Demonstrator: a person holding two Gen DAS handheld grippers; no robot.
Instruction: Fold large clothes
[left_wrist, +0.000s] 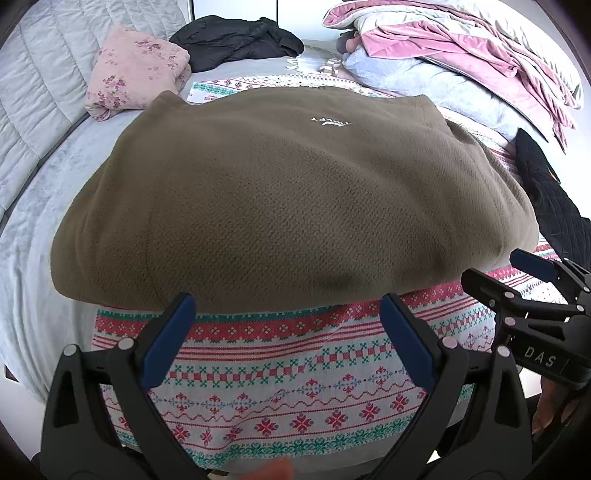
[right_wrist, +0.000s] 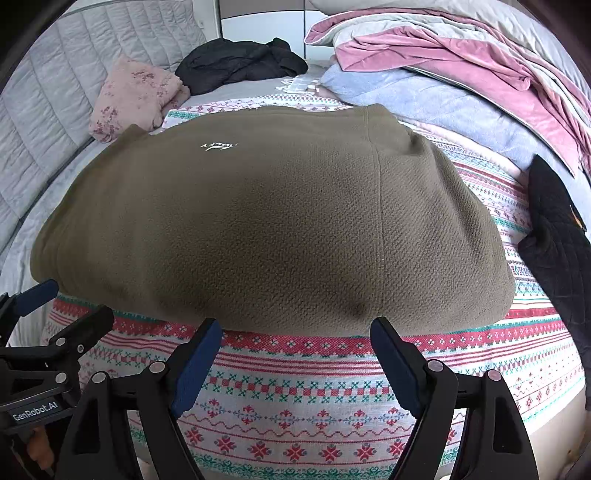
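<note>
left wrist view looked forward and slightly down along its open fingers (left_wrist: 184, 317), close over the near edge of the brown fleece (left_wrist: 295, 203) | right wrist view faced the same way from just beside it | both shared the fleece, patterned blanket (right_wrist: 314, 398), pink pillow (left_wrist: 136, 70), black jacket (right_wrist: 240, 62)

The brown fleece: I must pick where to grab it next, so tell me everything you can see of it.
The fleece is olive-brown with a pebbled, soft-looking knit and a small white logo near its far edge. It lies folded with its sides tucked in, a seam running down its right part. It rests on the patterned blanket, the near edge rounded and a little puffed. Both tools, left and right, are open just short of that edge, not touching it.
</note>
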